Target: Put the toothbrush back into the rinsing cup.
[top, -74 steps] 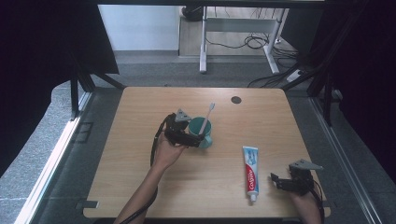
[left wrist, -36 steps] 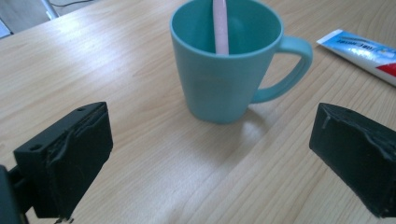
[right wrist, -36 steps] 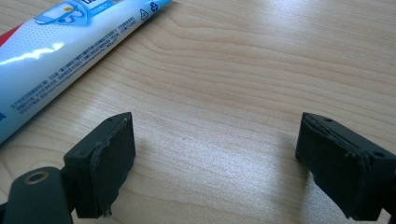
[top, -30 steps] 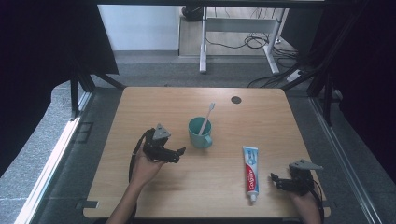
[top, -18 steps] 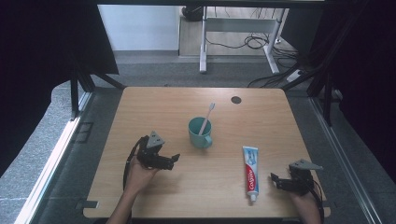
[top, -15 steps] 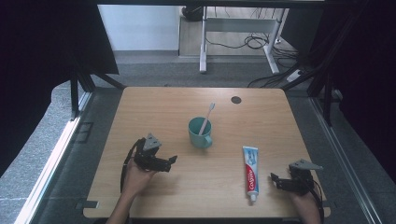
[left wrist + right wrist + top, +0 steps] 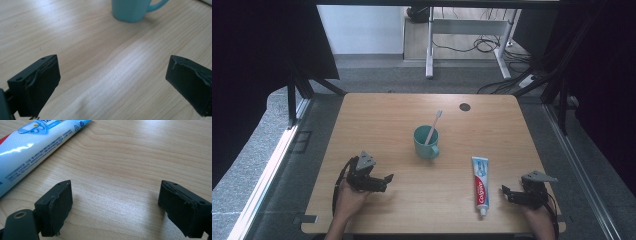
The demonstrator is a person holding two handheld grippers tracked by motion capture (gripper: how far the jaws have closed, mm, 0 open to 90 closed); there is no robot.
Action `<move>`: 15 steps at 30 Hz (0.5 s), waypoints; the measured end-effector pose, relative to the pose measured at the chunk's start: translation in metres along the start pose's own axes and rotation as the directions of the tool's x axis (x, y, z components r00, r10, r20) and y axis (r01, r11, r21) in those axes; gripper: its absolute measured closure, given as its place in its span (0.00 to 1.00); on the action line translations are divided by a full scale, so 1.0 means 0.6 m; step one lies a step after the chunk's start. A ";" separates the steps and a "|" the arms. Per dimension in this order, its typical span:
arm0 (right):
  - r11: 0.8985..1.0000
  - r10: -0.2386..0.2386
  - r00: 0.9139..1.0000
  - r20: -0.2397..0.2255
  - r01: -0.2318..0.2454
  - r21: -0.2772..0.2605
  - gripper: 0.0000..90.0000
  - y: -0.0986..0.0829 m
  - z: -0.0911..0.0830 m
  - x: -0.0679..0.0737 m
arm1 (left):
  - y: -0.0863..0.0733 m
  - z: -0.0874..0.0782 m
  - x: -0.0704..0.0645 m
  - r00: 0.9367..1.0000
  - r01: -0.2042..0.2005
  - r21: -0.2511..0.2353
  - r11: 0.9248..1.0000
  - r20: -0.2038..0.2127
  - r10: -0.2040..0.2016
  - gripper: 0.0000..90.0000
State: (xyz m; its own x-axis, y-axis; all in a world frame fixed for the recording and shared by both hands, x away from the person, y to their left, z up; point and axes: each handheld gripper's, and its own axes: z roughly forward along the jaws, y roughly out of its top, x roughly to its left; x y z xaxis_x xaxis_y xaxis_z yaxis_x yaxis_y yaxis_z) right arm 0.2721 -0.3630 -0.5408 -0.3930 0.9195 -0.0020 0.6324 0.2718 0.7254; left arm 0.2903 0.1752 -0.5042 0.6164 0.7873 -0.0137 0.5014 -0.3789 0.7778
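Teal mug [image 7: 426, 142]: sits upright near the middle of the wooden table [image 7: 502, 125], handle pointing toward 5 o'clock in the high view. In the left gripper view you get its base [image 7: 131, 10] up at 12 o'clock.
Toothbrush [image 7: 432, 129]: standing in the mug, leaning toward 1 o'clock, bristle end up.
Toothpaste tube [image 7: 481, 183]: lying flat at about 4 o'clock from the mug, well apart from it, cap end toward the near edge. It also cuts across the 10 o'clock corner of the right gripper view [image 7: 30, 145].
Left gripper [image 7: 384, 181]: held low at roughly 8 o'clock from the mug, jaws spread wide, nothing between them, just bare wood.
Right gripper [image 7: 505, 192]: just beside the tube's cap end, at its 3 o'clock, jaws also wide apart and holding nothing.
Dark round spot [image 7: 464, 107]: far side of the table, toward 1 o'clock from the mug.
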 end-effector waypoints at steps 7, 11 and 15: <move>1.000 0.000 1.000 0.001 0.000 0.000 0.13 0.000 0.000 0.000 | -0.023 -0.002 -0.004 1.000 0.000 0.026 1.000 -0.010 0.001 0.00; 1.000 0.000 1.000 0.001 0.000 -0.001 0.13 0.000 0.000 0.000 | -0.032 -0.002 -0.006 1.000 0.001 0.035 0.999 -0.007 -0.001 0.00; 1.000 0.000 1.000 0.001 0.000 -0.001 0.13 0.000 0.000 0.000 | -0.043 0.000 -0.009 1.000 0.016 0.044 0.999 0.001 -0.016 0.00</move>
State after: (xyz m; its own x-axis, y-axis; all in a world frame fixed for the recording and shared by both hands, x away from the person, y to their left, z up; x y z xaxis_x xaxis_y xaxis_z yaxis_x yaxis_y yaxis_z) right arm 0.2720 -0.3629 -0.5409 -0.3920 0.9200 -0.0031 0.6315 0.2715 0.7263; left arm 0.2737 0.1807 -0.5241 0.6087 0.7929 -0.0272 0.5375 -0.3868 0.7493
